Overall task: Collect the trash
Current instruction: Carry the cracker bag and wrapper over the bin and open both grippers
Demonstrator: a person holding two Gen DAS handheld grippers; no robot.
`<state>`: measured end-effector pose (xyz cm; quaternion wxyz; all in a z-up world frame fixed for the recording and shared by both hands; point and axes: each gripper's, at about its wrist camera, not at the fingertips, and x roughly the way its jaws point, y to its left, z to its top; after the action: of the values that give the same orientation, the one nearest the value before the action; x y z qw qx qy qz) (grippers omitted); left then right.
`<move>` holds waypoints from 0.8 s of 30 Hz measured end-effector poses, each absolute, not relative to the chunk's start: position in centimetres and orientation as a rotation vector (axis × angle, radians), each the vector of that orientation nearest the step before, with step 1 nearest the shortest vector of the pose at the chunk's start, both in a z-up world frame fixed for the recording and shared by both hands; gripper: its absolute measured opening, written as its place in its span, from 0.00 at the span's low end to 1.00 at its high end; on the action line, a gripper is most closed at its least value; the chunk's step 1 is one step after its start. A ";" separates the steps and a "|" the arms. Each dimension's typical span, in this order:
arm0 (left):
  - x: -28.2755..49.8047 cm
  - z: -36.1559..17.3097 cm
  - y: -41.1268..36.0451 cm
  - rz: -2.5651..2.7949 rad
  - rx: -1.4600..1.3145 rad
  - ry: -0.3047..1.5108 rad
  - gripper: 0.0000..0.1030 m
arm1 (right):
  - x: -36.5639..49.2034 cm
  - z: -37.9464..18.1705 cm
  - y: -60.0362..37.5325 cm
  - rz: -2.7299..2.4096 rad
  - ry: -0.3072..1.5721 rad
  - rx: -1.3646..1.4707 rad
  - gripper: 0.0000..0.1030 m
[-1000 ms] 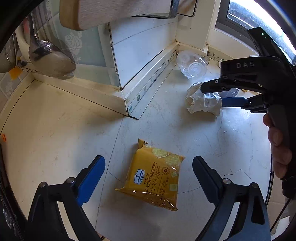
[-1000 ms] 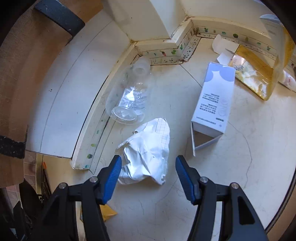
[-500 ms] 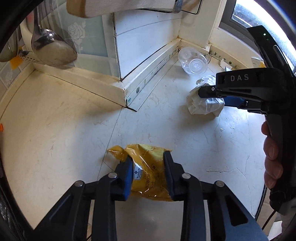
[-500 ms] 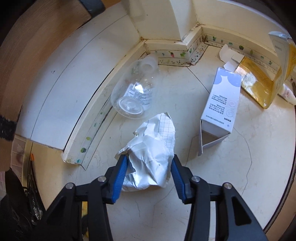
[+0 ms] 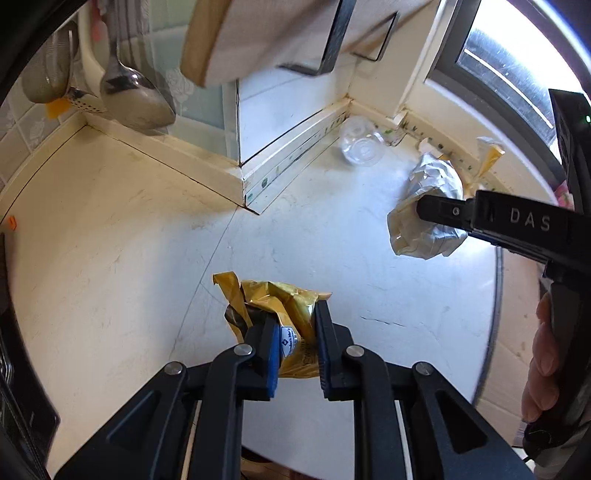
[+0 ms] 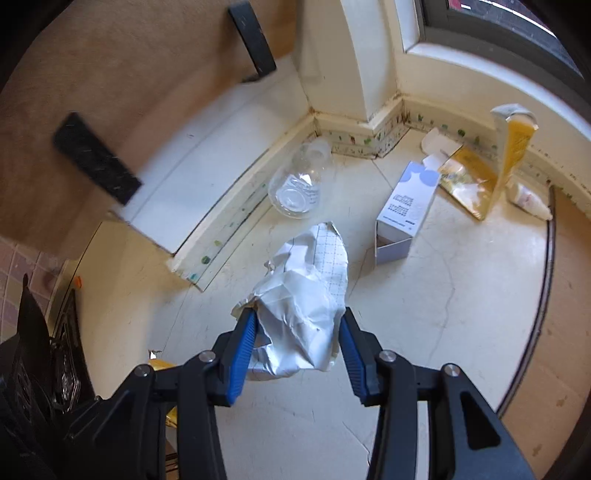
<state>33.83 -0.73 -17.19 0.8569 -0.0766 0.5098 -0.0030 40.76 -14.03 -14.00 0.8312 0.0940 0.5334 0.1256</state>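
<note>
My left gripper [image 5: 295,339] is shut on a yellow cracker packet [image 5: 280,306], crumpled between the blue pads and lifted off the pale counter [image 5: 110,258]. My right gripper [image 6: 297,339] is shut on a crumpled white and silver wrapper [image 6: 306,295] and holds it above the counter; the wrapper also shows in the left wrist view [image 5: 428,206], with the right gripper's arm [image 5: 517,221] behind it. A bit of the yellow packet [image 6: 162,367] shows at the lower left of the right wrist view.
A clear plastic bottle [image 6: 299,184] lies by the wall ledge. A white and blue carton [image 6: 406,210], a yellow torn bag [image 6: 480,177] and a small white tube [image 6: 528,199] lie near the window corner. Ladles [image 5: 133,99] and a wooden board [image 5: 277,33] hang above.
Both grippers closed on their trash, the left on the yellow packet and the right on the wrapper, then lifted it off the counter. The views have pulled back and up.
</note>
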 end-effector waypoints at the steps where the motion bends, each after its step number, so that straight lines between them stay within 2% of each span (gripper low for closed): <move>1: 33.0 -16.3 -0.9 -0.011 -0.175 1.060 0.14 | 39.9 -13.0 -14.4 0.272 1.114 0.194 0.43; 13: 23.1 -8.5 -5.3 -0.196 -0.206 0.940 0.14 | 27.3 -3.0 -18.0 0.278 0.912 0.143 0.44; 18: 18.0 -6.9 -6.2 -0.253 -0.195 0.930 0.14 | 20.9 -0.8 -18.2 0.265 0.887 0.137 0.44; 24: 12.4 -5.9 -6.3 -0.301 -0.179 0.910 0.14 | 14.2 -0.6 -18.1 0.244 0.891 0.138 0.44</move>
<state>12.36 -6.35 -5.91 0.8834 -0.0860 0.4373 -0.1446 14.19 -18.08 -0.61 0.8928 0.0667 0.4297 0.1175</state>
